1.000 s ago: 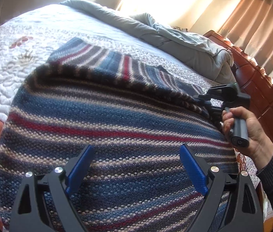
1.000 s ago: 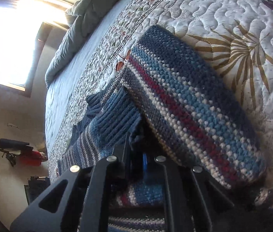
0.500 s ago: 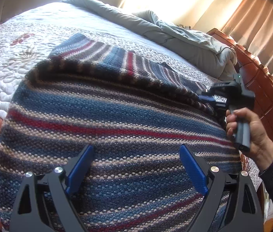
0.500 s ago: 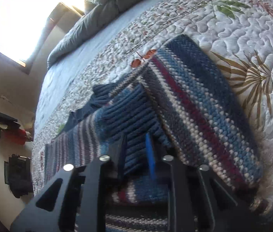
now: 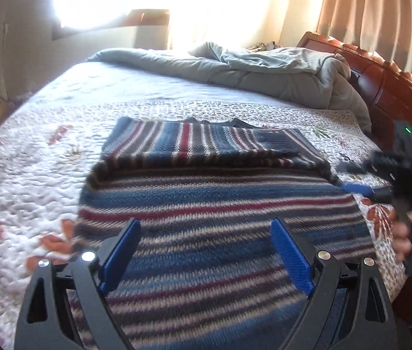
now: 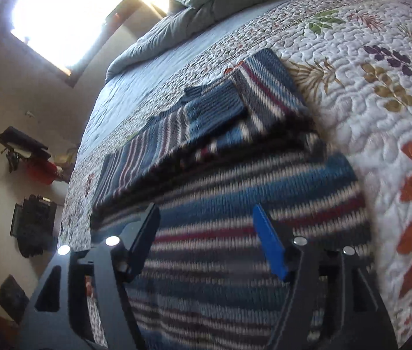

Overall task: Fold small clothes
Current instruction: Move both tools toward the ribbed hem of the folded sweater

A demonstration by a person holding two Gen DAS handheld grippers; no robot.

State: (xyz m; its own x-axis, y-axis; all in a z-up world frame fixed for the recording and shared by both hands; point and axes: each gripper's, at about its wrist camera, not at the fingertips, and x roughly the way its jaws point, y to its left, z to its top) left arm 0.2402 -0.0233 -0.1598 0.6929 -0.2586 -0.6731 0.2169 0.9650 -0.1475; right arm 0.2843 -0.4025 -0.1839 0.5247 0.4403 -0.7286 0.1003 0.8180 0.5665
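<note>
A striped knit sweater (image 5: 220, 204) in blue, red, white and dark bands lies on the quilted bed, its far part folded over the near part; it also shows in the right wrist view (image 6: 235, 198). My left gripper (image 5: 206, 250) is open and empty above the sweater's near half. My right gripper (image 6: 206, 239) is open and empty above the sweater's right side. In the left wrist view the right gripper (image 5: 351, 179) shows at the sweater's right edge, held by a hand.
A white floral quilt (image 5: 31, 175) covers the bed (image 6: 366, 73). A rumpled grey duvet (image 5: 264, 73) lies at the far end. A wooden headboard (image 5: 395, 93) and curtains stand on the right. A bright window is behind.
My right gripper has let go of the sweater's folded edge, opened and pulled back. The fold now lies flat. My left gripper has risen and tilted up, staying open.
</note>
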